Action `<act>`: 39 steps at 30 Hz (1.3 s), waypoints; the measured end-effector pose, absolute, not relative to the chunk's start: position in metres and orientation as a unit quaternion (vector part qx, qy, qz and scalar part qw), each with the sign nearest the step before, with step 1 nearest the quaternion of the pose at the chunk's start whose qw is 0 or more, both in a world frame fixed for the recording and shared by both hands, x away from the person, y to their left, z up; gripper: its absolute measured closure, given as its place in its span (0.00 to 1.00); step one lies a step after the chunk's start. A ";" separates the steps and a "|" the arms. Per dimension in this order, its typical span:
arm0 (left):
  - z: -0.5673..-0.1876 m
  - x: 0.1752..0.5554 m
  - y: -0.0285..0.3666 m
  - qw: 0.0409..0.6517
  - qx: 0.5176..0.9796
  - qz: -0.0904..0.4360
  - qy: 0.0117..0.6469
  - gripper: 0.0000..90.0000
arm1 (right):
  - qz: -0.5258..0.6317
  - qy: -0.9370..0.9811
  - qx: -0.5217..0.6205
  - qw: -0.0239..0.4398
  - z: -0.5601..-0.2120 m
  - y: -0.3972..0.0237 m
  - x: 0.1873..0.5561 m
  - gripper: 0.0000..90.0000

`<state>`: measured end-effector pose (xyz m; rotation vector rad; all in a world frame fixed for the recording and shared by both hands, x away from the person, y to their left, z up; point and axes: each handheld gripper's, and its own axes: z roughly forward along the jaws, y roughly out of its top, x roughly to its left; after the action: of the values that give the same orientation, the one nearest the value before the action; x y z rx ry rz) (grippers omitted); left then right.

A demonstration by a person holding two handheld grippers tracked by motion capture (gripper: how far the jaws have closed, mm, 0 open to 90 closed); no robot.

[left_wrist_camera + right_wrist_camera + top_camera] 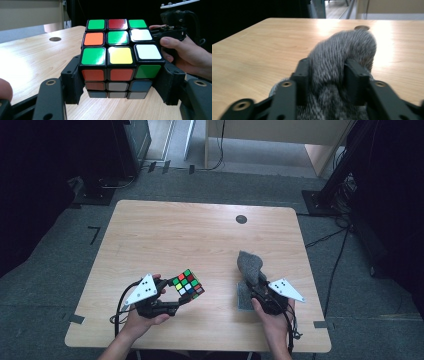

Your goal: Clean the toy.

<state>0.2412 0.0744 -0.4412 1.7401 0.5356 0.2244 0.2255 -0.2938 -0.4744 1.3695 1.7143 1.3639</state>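
Cube (120,60) between left fingers (72,80), cloth (342,57) between right.

Multicoloured cube (120,60), grey knitted cloth (342,50), pale woodgrain table (165,235)

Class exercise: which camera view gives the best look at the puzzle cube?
The left gripper view: the cube sits close, its coloured stickers sharp, clamped between the black jaws. In the high view it looks small.
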 end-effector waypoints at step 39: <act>-0.448 0.256 0.060 0.599 0.729 -0.051 0.326 0.37 | 0.530 0.714 0.332 0.315 -0.468 -0.155 0.185 0.39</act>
<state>0.2556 0.0603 -0.4484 1.6917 0.7561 -0.1178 0.1851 -0.1547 -0.4685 0.8751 1.8798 1.3968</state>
